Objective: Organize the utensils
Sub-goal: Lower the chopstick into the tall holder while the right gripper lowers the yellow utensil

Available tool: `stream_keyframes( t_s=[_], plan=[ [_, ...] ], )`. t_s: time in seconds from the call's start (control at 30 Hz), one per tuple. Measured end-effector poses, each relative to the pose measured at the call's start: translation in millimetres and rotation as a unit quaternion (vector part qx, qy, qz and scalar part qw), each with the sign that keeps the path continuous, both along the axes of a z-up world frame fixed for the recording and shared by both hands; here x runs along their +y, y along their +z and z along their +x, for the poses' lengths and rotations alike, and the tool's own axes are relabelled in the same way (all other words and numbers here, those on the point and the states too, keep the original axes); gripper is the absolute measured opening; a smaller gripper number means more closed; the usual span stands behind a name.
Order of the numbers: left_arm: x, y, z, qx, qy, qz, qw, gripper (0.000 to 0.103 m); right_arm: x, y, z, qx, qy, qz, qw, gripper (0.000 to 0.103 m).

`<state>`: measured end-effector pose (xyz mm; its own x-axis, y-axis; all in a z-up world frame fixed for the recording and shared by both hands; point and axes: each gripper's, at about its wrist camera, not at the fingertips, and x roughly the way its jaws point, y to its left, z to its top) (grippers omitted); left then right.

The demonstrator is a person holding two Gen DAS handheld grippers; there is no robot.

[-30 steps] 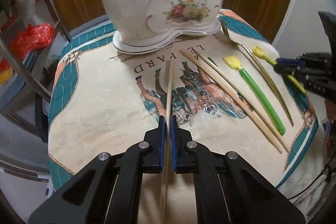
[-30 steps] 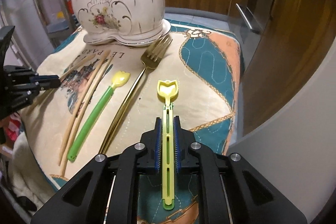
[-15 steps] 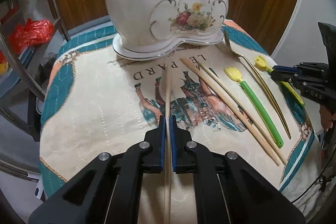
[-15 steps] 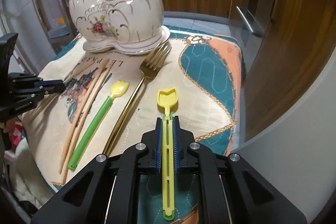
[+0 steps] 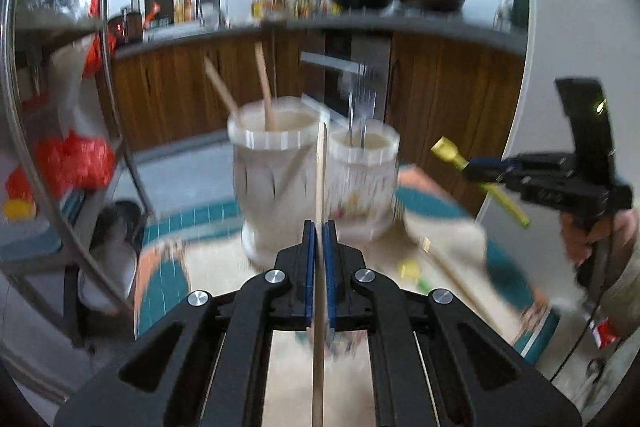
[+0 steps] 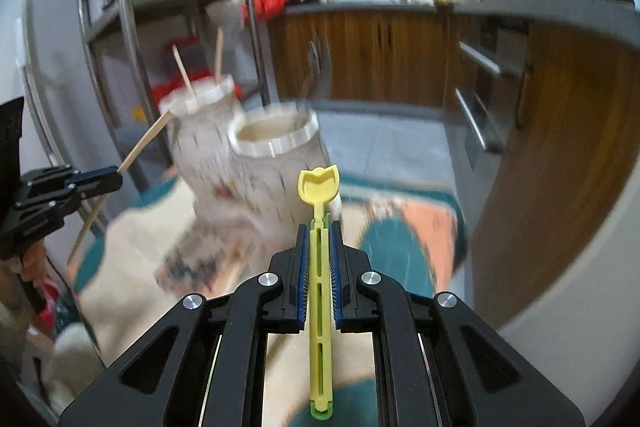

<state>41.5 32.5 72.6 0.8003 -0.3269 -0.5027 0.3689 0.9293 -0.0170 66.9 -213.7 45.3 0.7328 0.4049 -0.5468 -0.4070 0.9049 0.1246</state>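
My left gripper (image 5: 319, 227) is shut on a wooden chopstick (image 5: 320, 163) and holds it in the air, its tip level with the rims of the white twin-pot ceramic holder (image 5: 276, 179). My right gripper (image 6: 319, 227) is shut on a yellow plastic spoon (image 6: 318, 183), lifted above the table, pointing at the holder's nearer pot (image 6: 276, 147). Two chopsticks (image 5: 266, 87) stand in the left pot, a fork (image 5: 358, 119) in the right pot. Each gripper shows in the other's view, the right one (image 5: 480, 167) and the left one (image 6: 108, 177). Both views are motion-blurred.
The patterned cloth (image 5: 452, 239) covers the table; a chopstick (image 5: 448, 263) and a green-handled spoon (image 5: 412, 273) lie on it. A metal rack (image 5: 68, 147) stands to the left. Wooden cabinets (image 6: 400, 55) and an oven (image 6: 480, 99) are behind.
Both grippers have risen off the table with their utensils. The views have tilted up from the cloth to the holder's rims and the kitchen behind.
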Motion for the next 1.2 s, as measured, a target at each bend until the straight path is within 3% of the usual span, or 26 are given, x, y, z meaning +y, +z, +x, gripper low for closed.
stream_keyframes(
  t_s=[0.17,0.23,0.37,0.47,0.67,0.93,1.07,1.2],
  plan=[
    [5,35,21,-0.053,0.018,-0.046,0.9974,0.005,7,31,19,-0.045,0.004,0.046,0.998,0.011],
    [11,44,34,-0.067,0.022,-0.078,0.9945,0.004,8,40,35,-0.051,0.01,0.09,0.995,0.011],
    [20,59,64,-0.099,0.024,-0.15,0.9835,0.004,12,47,62,-0.053,0.03,0.175,0.983,0.011],
    [20,66,82,-0.121,0.031,-0.177,0.9762,0.004,18,46,79,-0.059,0.033,0.208,0.976,0.011],
    [11,60,111,-0.138,0.059,-0.176,0.973,0.004,32,30,105,-0.061,0.022,0.247,0.967,0.011],
    [-3,42,123,-0.165,0.081,-0.147,0.9719,0.005,53,6,103,-0.106,0.005,0.182,0.978,0.011],
    [-3,37,129,-0.161,0.075,-0.156,0.9717,0.005,52,-1,104,-0.099,0.005,0.183,0.978,0.011],
    [-6,33,132,-0.153,0.081,-0.138,0.9752,0.004,52,-2,102,-0.1,0.006,0.183,0.978,0.011]
  ],
)
